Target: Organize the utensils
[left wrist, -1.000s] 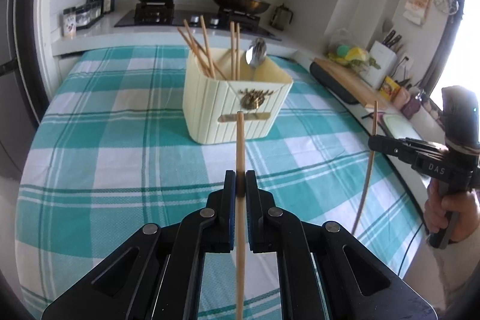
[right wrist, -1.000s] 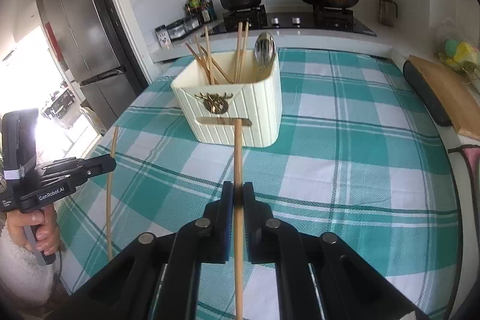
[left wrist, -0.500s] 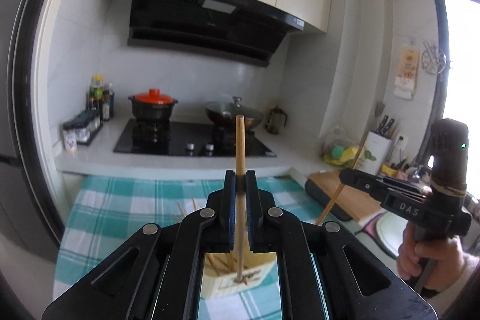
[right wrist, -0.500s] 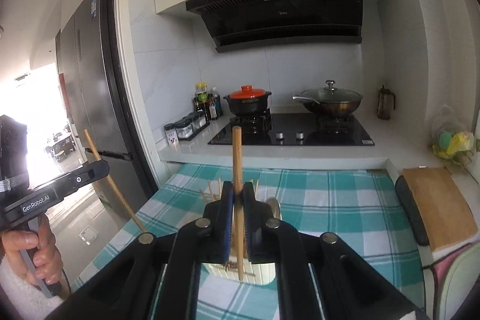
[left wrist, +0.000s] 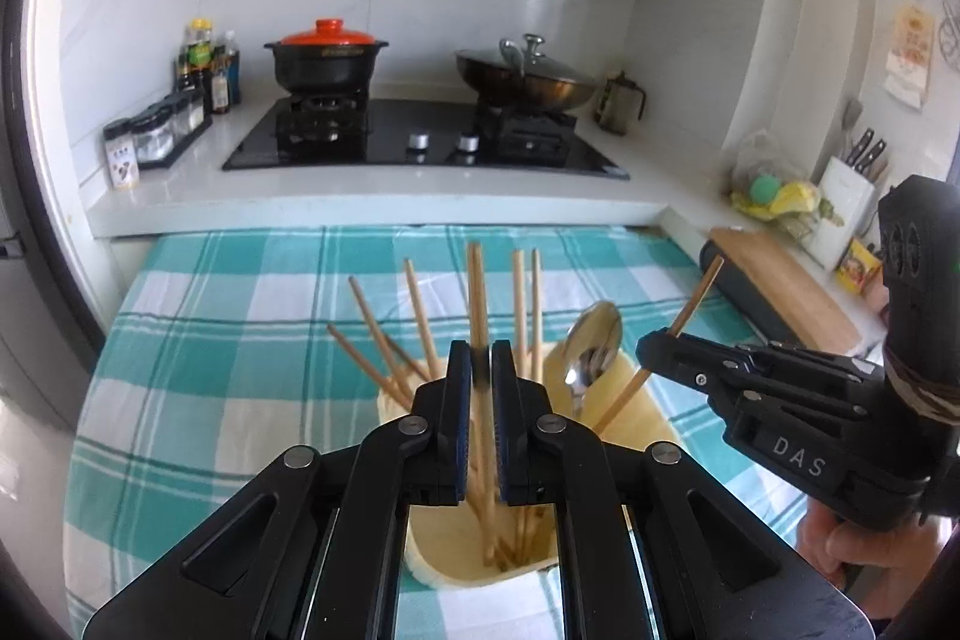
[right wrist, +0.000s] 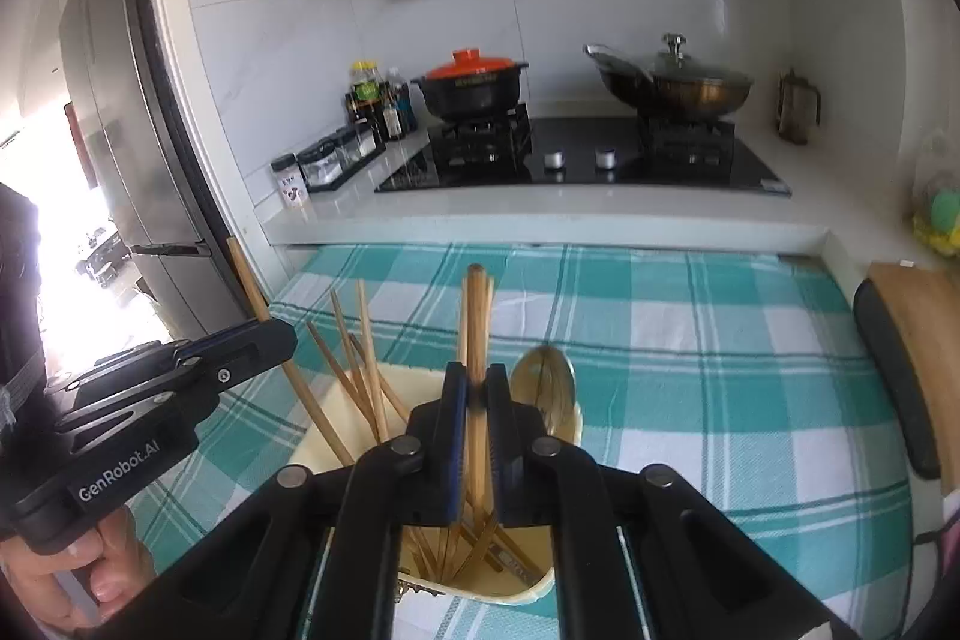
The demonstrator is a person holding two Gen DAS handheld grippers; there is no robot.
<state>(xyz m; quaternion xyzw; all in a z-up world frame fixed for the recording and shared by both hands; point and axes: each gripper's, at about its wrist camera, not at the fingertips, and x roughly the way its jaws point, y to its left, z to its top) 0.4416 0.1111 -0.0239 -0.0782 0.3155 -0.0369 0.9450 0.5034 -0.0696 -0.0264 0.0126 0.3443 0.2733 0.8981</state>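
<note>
Each chopstick [left wrist: 478, 304] hangs upright over the cream holder [left wrist: 636, 400] mid-tablecloth [left wrist: 198, 340]. The left gripper [left wrist: 478, 370] and right gripper [right wrist: 474, 394] each pinch one; tips seem inside already. Ease jaws apart gently, clear of the spoon [left wrist: 591, 346].

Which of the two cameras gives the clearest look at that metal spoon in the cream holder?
The left wrist view: the spoon shows its shiny bowl and some handle, unobstructed. In the right wrist view the spoon sits partly behind the black jaws and looks blurred.
</note>
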